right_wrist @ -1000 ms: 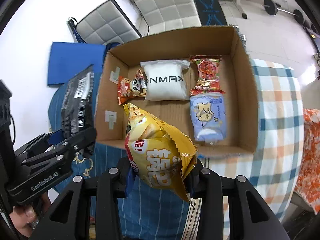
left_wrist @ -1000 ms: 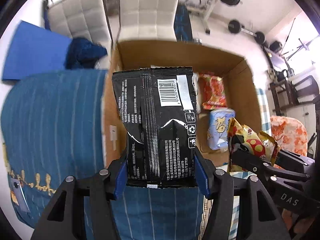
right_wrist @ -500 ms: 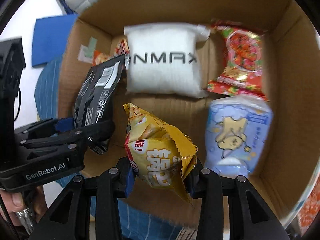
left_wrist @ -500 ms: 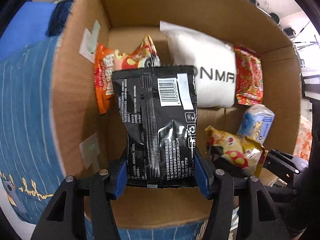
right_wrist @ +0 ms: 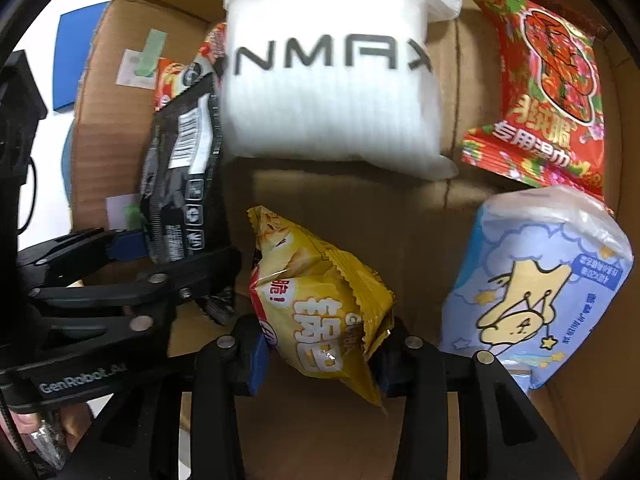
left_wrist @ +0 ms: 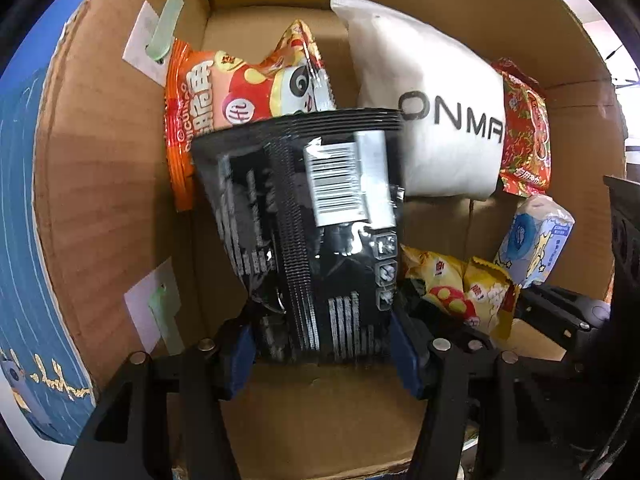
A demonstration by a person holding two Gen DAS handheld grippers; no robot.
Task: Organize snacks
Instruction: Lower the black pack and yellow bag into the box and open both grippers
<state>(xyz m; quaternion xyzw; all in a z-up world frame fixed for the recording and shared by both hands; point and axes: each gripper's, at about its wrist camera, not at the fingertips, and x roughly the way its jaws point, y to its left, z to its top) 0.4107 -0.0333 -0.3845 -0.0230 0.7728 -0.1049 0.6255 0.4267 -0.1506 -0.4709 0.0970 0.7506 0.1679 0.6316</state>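
Observation:
My left gripper (left_wrist: pixel 320 350) is shut on a black snack bag (left_wrist: pixel 312 232) with a barcode, held low inside the cardboard box (left_wrist: pixel 108 184) near its left wall. My right gripper (right_wrist: pixel 320 356) is shut on a yellow chip bag (right_wrist: pixel 320 304), held over the box floor at the front middle. The left gripper (right_wrist: pixel 132 264) with the black snack bag (right_wrist: pixel 180 184) shows at the left of the right wrist view. The yellow chip bag (left_wrist: pixel 460 292) appears beside the black one in the left wrist view.
In the box lie an orange panda snack bag (left_wrist: pixel 244 96) at the back left, a white ONMAX pack (right_wrist: pixel 332 76), a red wet-wipes pack (right_wrist: pixel 548 92) and a light blue tissue pack (right_wrist: pixel 532 284) on the right. A blue cloth (left_wrist: pixel 20 200) lies left of the box.
Both grippers have come from above the box's near edge down into the box, each still carrying its bag. The packs inside now loom much closer.

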